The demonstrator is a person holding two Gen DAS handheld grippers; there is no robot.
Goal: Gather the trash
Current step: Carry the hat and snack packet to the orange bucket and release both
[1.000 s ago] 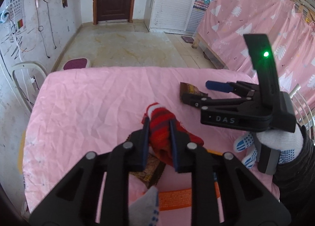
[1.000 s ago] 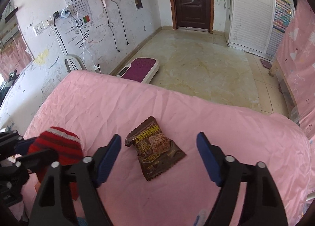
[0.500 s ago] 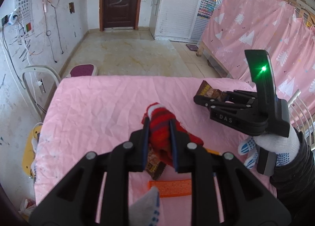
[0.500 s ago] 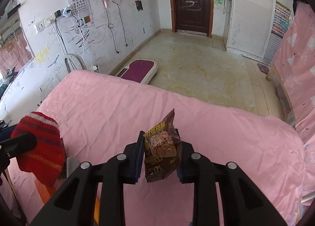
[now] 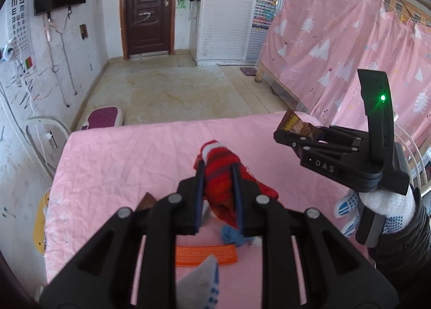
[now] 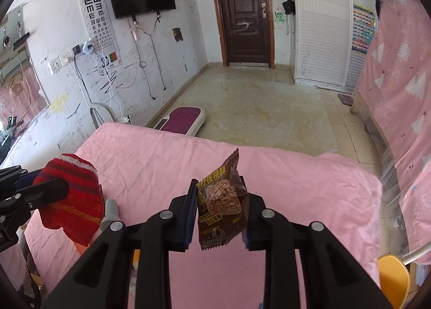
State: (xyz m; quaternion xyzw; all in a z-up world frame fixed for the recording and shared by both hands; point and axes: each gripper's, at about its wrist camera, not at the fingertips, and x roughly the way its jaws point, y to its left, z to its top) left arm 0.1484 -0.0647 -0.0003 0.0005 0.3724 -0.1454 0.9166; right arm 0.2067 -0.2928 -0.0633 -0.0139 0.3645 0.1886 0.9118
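Pink bedding (image 6: 161, 158) covered the work surface. A brown snack wrapper (image 6: 221, 201) was pinched above it in the right gripper (image 6: 218, 218), while a red knitted cloth (image 5: 218, 174) was clamped by the left gripper (image 5: 216, 195). Pickup seemed done; carrying the wrapper to a bin, not visible, was judged next.

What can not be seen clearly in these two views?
- Left wrist view: brown wrapper, mostly hidden behind the left gripper.
- Same view: orange packet, print unreadable, ends covered by gripper arms.
- Right wrist view: snack packet, small print illegible.
- No trash bin in either view.
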